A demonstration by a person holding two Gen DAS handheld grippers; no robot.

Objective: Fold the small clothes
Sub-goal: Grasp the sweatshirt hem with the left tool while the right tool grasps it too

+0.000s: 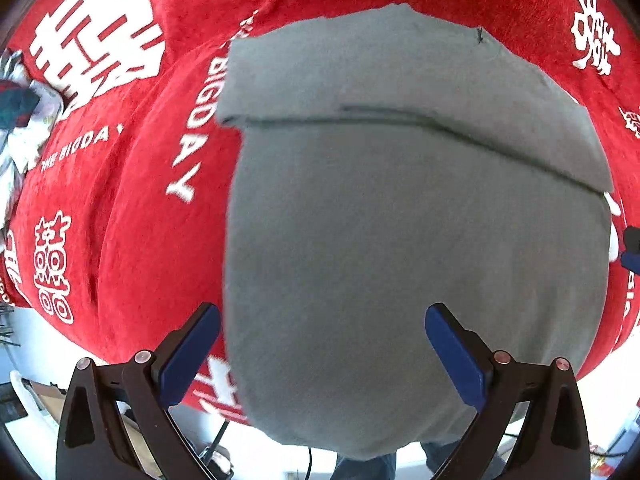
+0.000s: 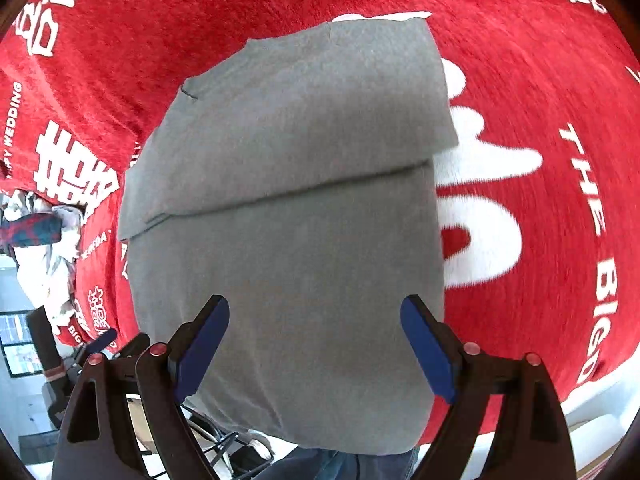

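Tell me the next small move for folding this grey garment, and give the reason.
Probably lower both tools to the near hem and pinch it, then carry it up over the fold. The grey garment lies flat on the red blanket with its far part already folded over, and the left tool and right tool both hover open above the near part, holding nothing.

My 2 wrist cameras look down from close above the grey garment (image 1: 400, 260); the right one (image 2: 288, 260) is more tilted. Both share it and the red cloth (image 1: 160, 220) around it.
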